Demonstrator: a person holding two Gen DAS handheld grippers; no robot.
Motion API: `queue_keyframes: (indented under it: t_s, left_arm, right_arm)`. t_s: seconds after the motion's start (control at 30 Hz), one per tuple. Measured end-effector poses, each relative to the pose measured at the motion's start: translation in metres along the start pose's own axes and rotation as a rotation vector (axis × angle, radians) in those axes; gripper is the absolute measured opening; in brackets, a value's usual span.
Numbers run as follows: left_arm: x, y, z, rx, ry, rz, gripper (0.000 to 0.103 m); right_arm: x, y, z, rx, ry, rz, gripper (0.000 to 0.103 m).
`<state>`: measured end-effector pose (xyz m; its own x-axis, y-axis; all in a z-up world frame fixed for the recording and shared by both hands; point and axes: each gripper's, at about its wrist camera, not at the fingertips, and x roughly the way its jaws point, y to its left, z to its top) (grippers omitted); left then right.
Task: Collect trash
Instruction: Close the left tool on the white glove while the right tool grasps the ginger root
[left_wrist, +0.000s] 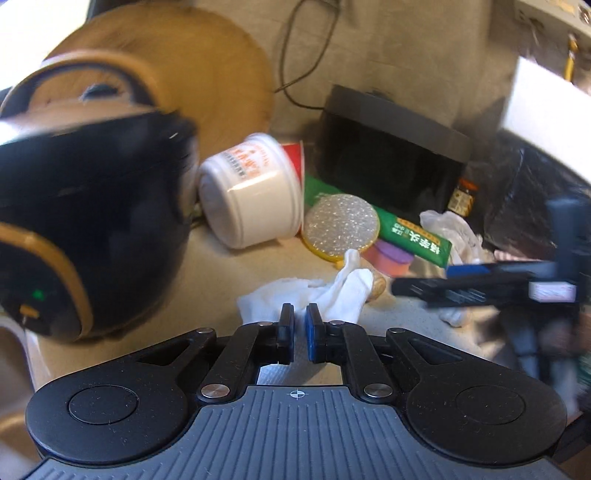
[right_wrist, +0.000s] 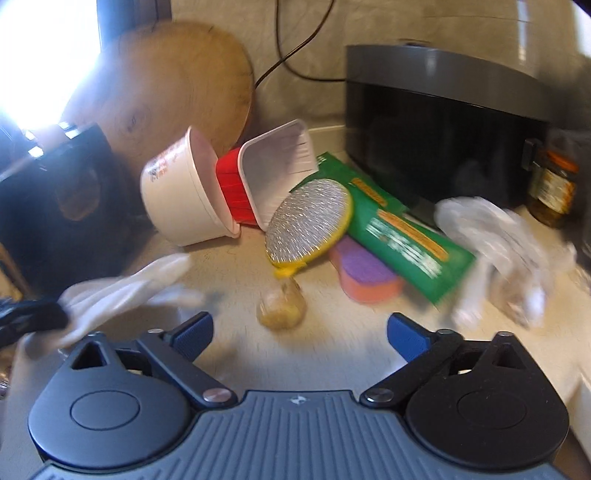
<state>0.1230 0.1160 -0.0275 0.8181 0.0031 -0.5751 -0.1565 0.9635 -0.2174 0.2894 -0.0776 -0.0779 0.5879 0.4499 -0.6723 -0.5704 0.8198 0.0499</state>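
My left gripper (left_wrist: 300, 317) is nearly shut on a crumpled white tissue (left_wrist: 325, 295) and holds it just above the counter; the tissue also shows in the right wrist view (right_wrist: 122, 291). My right gripper (right_wrist: 300, 330) is open and empty, with a small brown lump (right_wrist: 281, 306) on the counter just ahead between its fingers. Behind lie a white tub (right_wrist: 181, 199), a red and white tray (right_wrist: 266, 173), a green packet (right_wrist: 399, 229), a round glittery scrubber (right_wrist: 308, 221) and a clear plastic bag (right_wrist: 495, 236).
A black and gold rice cooker (left_wrist: 85, 221) stands at the left. A round wooden board (right_wrist: 173, 85) leans on the wall. A dark box appliance (right_wrist: 443, 125) and a jar (right_wrist: 552, 188) stand at the right. A purple and orange sponge (right_wrist: 365, 273) lies under the packet.
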Motion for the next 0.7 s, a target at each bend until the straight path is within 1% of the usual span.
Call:
queue_keyframes:
  t_s: [0.07, 0.13, 0.2, 0.23, 0.27, 0.33, 0.43, 0.5, 0.6, 0.7]
  left_arm:
    - [0.003, 0.01, -0.002, -0.03, 0.015, -0.029, 0.01]
    - [0.007, 0.018, -0.005, -0.055, 0.025, -0.05, 0.01]
    - [0.012, 0.023, -0.008, -0.072, 0.024, -0.059, 0.01]
    - [0.012, 0.024, -0.01, -0.078, 0.02, -0.062, 0.01]
    - [0.013, 0.023, -0.01, -0.086, 0.016, -0.062, 0.01]
    - [0.011, 0.021, -0.011, -0.097, 0.007, -0.062, 0.01]
    - [0.011, 0.01, -0.009, -0.088, -0.003, -0.079, 0.01]
    - [0.012, -0.005, -0.009, -0.068, -0.006, -0.094, 0.01]
    - [0.01, -0.038, -0.013, -0.04, -0.006, -0.119, 0.01]
    - [0.0, -0.086, -0.025, -0.006, -0.011, -0.137, 0.01]
  right_arm:
    - [0.021, 0.014, 0.011, -0.031, 0.036, -0.019, 0.084]
    - [0.042, 0.024, 0.019, -0.063, 0.072, -0.013, 0.079]
    - [0.059, 0.032, 0.022, -0.096, 0.118, -0.031, 0.06]
    - [0.066, 0.035, 0.023, -0.107, 0.155, -0.041, 0.045]
    - [0.068, 0.036, 0.024, -0.107, 0.168, -0.056, 0.039]
    - [0.061, 0.031, 0.027, -0.076, 0.172, -0.02, 0.039]
    - [0.035, 0.018, 0.029, -0.03, 0.131, 0.035, 0.039]
    - [0.012, 0.003, 0.027, 0.015, 0.106, 0.073, 0.039]
    - [-0.023, -0.025, 0.016, 0.082, 0.078, 0.12, 0.039]
    - [-0.064, -0.06, -0.009, 0.098, 0.047, 0.139, 0.039]
